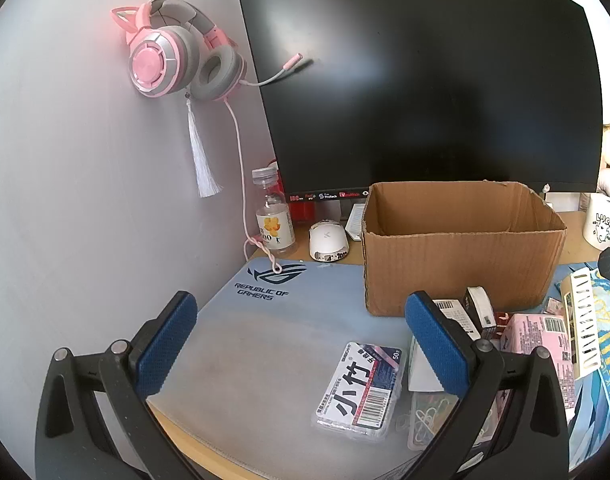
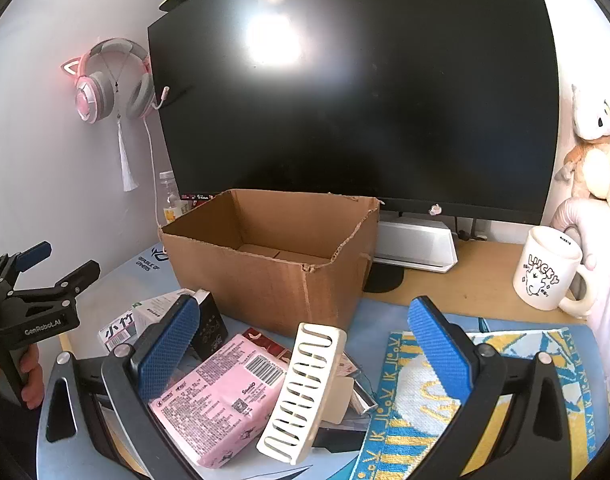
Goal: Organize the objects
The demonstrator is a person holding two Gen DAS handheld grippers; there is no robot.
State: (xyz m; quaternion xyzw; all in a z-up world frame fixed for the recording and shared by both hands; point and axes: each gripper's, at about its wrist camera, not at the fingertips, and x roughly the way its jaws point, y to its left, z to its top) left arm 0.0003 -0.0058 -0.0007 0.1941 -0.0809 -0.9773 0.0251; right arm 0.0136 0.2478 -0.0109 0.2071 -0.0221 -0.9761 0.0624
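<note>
Both pairs of blue-padded fingers stand spread wide with nothing between them: the left gripper [image 1: 301, 344] hovers over the pale blue desk mat [image 1: 265, 320], the right gripper [image 2: 305, 344] over a heap of small goods on the bench. Under the right gripper lie a pink plastic-wrapped packet [image 2: 217, 400] and a cream slotted plastic piece [image 2: 305, 392] leaning on it; a blue and yellow patterned towel [image 2: 417, 408] lies to their right. Near the left gripper sits a clear plastic box with a barcode label [image 1: 361, 388], beside a clear case of paper clips [image 1: 429, 420]. Behind the heap stands an open brown cardboard box [image 2: 273, 268]. Farther back are a black monitor [image 2: 353, 92], a white mug [image 2: 545, 272] at right, and pink cat-ear headphones [image 1: 173, 56] on the left wall.
</note>
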